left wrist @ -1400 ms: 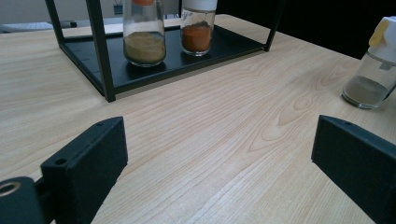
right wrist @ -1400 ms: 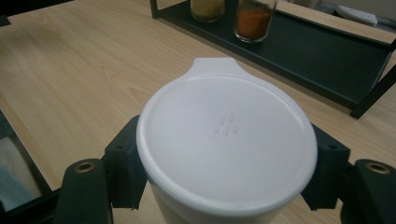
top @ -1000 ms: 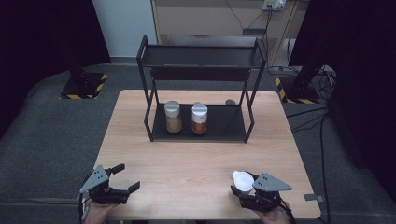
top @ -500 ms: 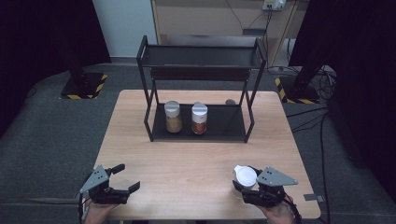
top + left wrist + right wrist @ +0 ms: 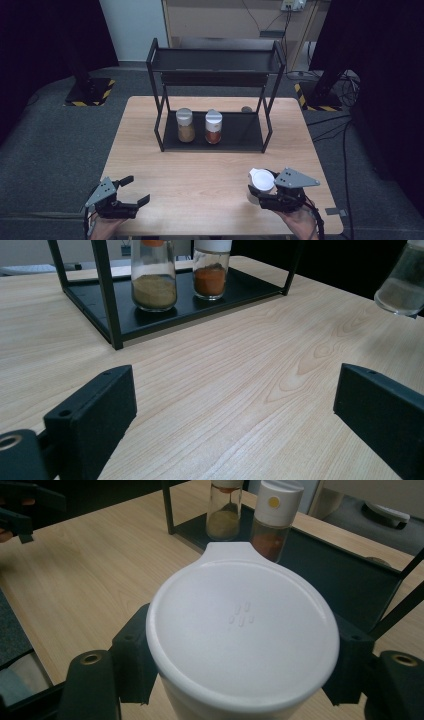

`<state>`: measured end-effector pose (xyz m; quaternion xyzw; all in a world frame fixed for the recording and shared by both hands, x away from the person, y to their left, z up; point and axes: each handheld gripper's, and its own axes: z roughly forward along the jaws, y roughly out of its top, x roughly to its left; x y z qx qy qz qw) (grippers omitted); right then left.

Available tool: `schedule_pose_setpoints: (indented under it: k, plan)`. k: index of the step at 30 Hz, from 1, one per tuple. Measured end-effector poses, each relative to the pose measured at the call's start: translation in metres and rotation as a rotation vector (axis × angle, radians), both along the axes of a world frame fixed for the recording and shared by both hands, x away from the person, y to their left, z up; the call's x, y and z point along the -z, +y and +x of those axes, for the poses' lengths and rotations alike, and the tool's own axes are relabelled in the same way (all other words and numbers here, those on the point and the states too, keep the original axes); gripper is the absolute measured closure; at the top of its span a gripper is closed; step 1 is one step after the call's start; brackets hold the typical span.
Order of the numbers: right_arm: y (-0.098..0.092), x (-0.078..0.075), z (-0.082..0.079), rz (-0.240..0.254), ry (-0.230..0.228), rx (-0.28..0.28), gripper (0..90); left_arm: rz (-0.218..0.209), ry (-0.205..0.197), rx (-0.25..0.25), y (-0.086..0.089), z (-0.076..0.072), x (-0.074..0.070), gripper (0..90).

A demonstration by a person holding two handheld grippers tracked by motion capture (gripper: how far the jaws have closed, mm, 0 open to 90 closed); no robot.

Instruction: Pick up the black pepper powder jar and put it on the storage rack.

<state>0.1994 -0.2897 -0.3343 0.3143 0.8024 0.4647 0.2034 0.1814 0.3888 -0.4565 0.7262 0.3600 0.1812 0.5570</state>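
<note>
Right gripper point(image 5: 261, 192) pinching a clear jar point(image 5: 260, 187) – smooth round white lid, left gripper point(image 5: 134, 190) spread, black wire-frame rack point(image 5: 215, 85)

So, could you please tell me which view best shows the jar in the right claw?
The right gripper view: the white-lidded jar sits close between the jaws. The high view shows it small; the left gripper view catches its glass base.

Even, soft light falls from above on the pale wooden table point(image 5: 200, 165), while the room around it sinks into near black at both sides of the high view. Shadows are faint and short; the rack point(image 5: 215, 95) darkens its own lower shelf. The high view is soft and low in detail. In the right gripper view the white lid point(image 5: 242, 635) is bright but not blown out; things towards the far edge blur slightly.
</note>
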Motion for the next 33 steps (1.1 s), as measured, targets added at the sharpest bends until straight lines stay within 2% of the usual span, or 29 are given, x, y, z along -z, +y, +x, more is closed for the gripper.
schedule_pose_setpoints:
  k: [9,15,19,33]
  plan:
    - [0.006,-0.017,0.012,0.009,-0.001,-0.007,30.9,0.000,0.001,0.001,0.000,0.000,0.000,2.5]
    - [0.014,-0.029,0.021,-0.001,-0.005,-0.020,30.9,0.000,0.000,0.001,0.000,0.000,0.000,2.5]
    - [0.016,-0.035,0.029,0.013,0.006,-0.019,30.9,-0.001,0.000,0.002,0.000,0.000,0.000,2.5]
    - [0.029,-0.053,0.058,0.021,0.012,0.025,30.9,0.002,0.001,0.004,0.001,0.001,0.000,2.5]
